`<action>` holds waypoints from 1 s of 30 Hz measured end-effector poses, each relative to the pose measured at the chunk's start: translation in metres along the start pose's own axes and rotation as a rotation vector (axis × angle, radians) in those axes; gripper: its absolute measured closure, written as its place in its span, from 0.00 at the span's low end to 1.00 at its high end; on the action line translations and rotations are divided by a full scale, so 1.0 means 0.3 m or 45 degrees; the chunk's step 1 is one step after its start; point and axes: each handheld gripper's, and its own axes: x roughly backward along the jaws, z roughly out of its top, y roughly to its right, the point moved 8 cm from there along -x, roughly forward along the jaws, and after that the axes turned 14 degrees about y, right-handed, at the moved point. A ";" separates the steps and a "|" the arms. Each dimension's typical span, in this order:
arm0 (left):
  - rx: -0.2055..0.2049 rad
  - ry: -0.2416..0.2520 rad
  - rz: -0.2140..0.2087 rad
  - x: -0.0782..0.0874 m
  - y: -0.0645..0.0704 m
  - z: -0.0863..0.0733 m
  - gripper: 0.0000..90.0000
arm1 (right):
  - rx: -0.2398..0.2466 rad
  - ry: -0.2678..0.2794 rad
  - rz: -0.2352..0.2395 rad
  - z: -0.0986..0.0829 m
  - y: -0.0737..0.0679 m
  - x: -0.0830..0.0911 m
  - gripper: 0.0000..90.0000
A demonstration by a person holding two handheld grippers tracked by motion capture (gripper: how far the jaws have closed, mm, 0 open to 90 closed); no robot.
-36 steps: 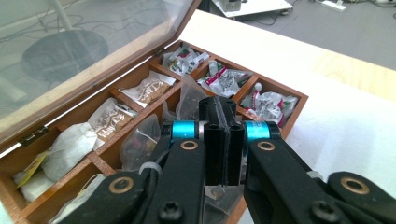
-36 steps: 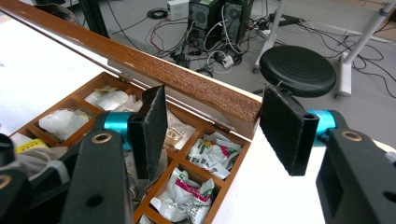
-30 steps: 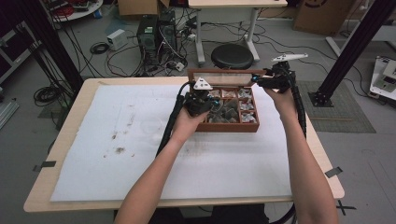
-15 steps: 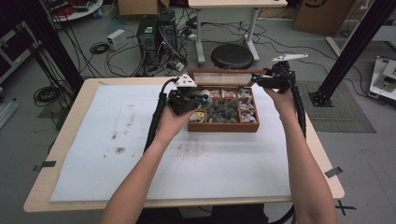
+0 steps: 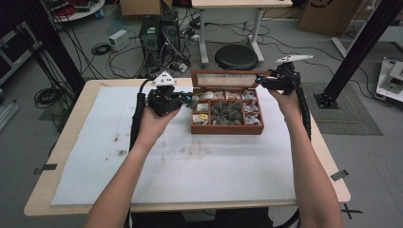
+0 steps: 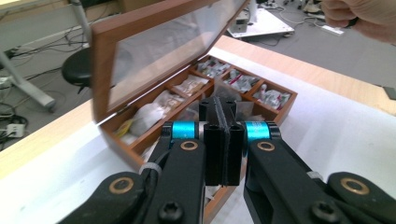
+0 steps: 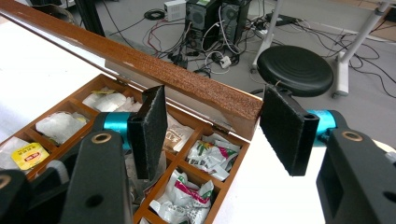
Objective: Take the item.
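Even, fairly bright overhead light throws soft shadows, glare whitens the paper sheet (image 5: 190, 161), and both gripper views blur toward nearby edges.

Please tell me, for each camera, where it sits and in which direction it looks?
High view: above the person's side, facing forward and down on the table; both forearms, both tools.
Left gripper view: on the left tool, jaws shut, facing the wooden box.
Right gripper view: on the right tool, jaws open around the lid.
All share the box.
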 end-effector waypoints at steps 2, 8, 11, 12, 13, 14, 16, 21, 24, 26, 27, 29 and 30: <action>-0.003 -0.004 0.009 0.023 -0.011 -0.004 1.00 | -0.002 0.002 -0.001 0.001 0.000 -0.001 0.47; 0.000 -0.005 0.041 0.089 -0.039 -0.022 1.00 | -0.002 0.001 -0.002 0.001 0.000 -0.001 0.47; -0.001 -0.006 0.056 0.125 -0.054 -0.028 1.00 | -0.002 0.000 -0.003 0.001 0.000 -0.001 0.47; -0.005 -0.007 0.063 0.136 -0.058 -0.031 1.00 | -0.002 0.000 -0.003 0.001 0.000 -0.001 0.47; -0.003 -0.005 0.069 0.147 -0.062 -0.033 1.00 | -0.002 0.001 -0.003 0.001 0.000 -0.001 0.47; -0.002 -0.008 0.073 0.158 -0.066 -0.037 1.00 | -0.002 0.000 -0.004 0.001 0.000 -0.001 0.47; -0.008 -0.011 0.088 0.178 -0.073 -0.044 1.00 | -0.001 0.001 -0.004 0.001 0.000 -0.001 0.47; -0.004 -0.008 0.114 0.224 -0.089 -0.058 1.00 | 0.001 -0.001 -0.007 0.001 0.000 -0.001 0.47; 0.001 -0.009 0.131 0.248 -0.100 -0.071 1.00 | 0.005 0.000 -0.008 0.002 -0.001 -0.001 0.47; 0.007 -0.014 0.140 0.264 -0.105 -0.082 1.00 | 0.005 -0.002 -0.008 0.002 -0.001 -0.001 0.47; 0.011 -0.011 0.145 0.271 -0.108 -0.086 1.00 | 0.005 -0.001 -0.008 0.002 -0.001 -0.001 0.47; 0.017 -0.011 0.149 0.284 -0.111 -0.096 1.00 | 0.004 -0.001 -0.009 0.002 -0.001 -0.001 0.47; 0.019 -0.009 0.152 0.292 -0.112 -0.101 0.99 | 0.006 0.000 -0.009 0.002 0.000 -0.001 0.47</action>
